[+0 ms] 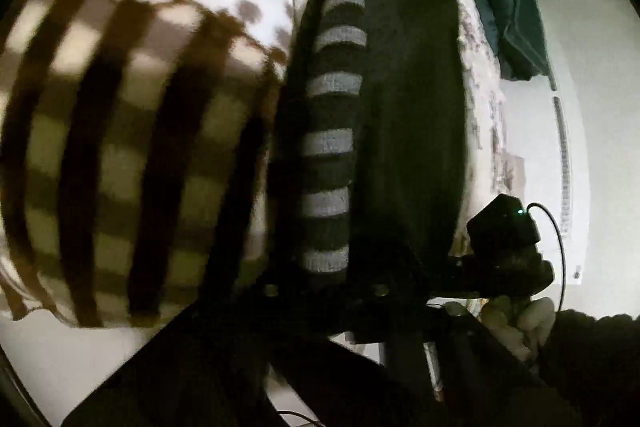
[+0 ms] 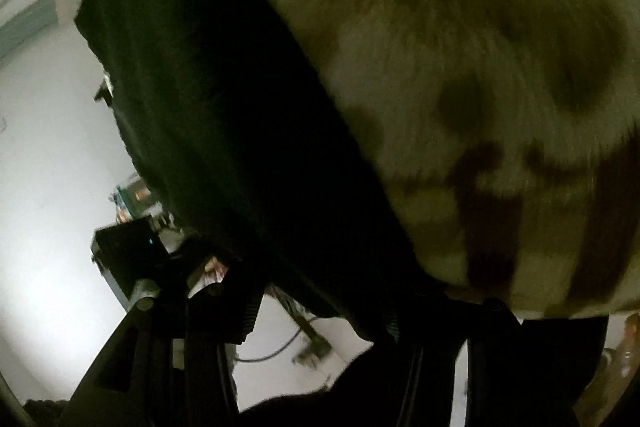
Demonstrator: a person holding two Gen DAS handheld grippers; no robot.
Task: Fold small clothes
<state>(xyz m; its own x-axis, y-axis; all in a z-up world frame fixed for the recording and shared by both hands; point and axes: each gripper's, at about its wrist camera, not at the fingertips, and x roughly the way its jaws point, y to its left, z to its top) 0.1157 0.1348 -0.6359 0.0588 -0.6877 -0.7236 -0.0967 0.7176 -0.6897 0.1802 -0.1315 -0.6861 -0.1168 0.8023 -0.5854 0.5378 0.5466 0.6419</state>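
Left gripper [image 1: 344,291]: fingers lost in dark cloth at the bottom of the left wrist view, so I cannot tell whether they are together or apart. The black garment [image 1: 404,99] starts right at the gripper mount and fills the middle of the frame.

Long axis of the garment runs bottom to top in that view, leaning slightly right at the top. Its grey-striped sleeve [image 1: 334,107] lies along the left edge, parallel to the body.

Right gripper [image 2: 400,331]: same problem. The garment [image 2: 224,115] comes down onto the finger area, jaw state not readable. In the right wrist view the long axis runs diagonally, upper left to lower right.

Only in the left view:
- sleeve stripes
- polka-dot and check fabric [image 1: 132,99] left of the garment, sharp enough to read both patterns
- a dark green cloth [image 1: 508,11] upper right
- the other gripper unit [image 1: 504,243] with a green LED, pale gloved fingers under it

Only in the right view:
- the patterned fabric [image 2: 480,67] badly blurred, filling the upper right
- the other gripper unit [image 2: 132,251] lower left, small cyan LED
- a cable [image 2: 276,351] on the white surface [image 2: 52,187] below
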